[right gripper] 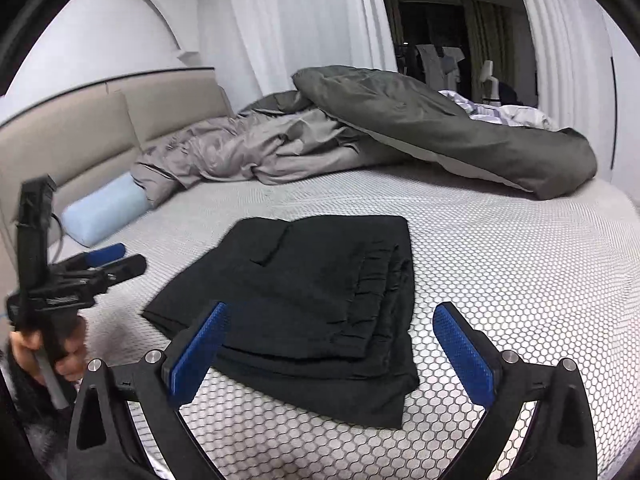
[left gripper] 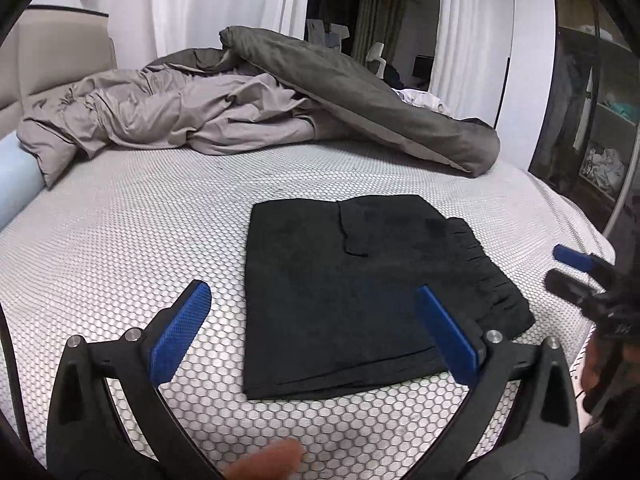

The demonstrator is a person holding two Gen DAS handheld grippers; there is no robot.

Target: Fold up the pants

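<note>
The black pants [left gripper: 352, 300] lie folded into a compact rectangle on the bed [left gripper: 120, 248], near its front edge, with the gathered waistband stacked along the side nearer your right hand; judged from the tidy layered edges, the folding appears done or nearly so, and the bundle rests flat so that it keeps its shape unaided. Your left gripper [left gripper: 312, 320] hovers above the near left part of the bundle with its blue-padded fingers [left gripper: 182, 332] spread wide, nothing between them and no pad touching cloth. Your right gripper [right gripper: 332, 344] hangs likewise over the near right corner, fingers [right gripper: 464, 352] fully apart and clear of the fabric; in the left wrist view it shows at the right margin, and in the right wrist view the left tool appears at the left margin with your hand [right gripper: 60, 352] on its handle. Both tools point down at a slant toward the pants, which suits inspecting the result. The rumpled grey duvet [left gripper: 280, 104] and a pale blue pillow [right gripper: 104, 208] lie well apart at the far side, leaving the working area free. Whether the lowest layer is perfectly aligned cannot be told, since dark cloth on dark cloth hides the seams.
</note>
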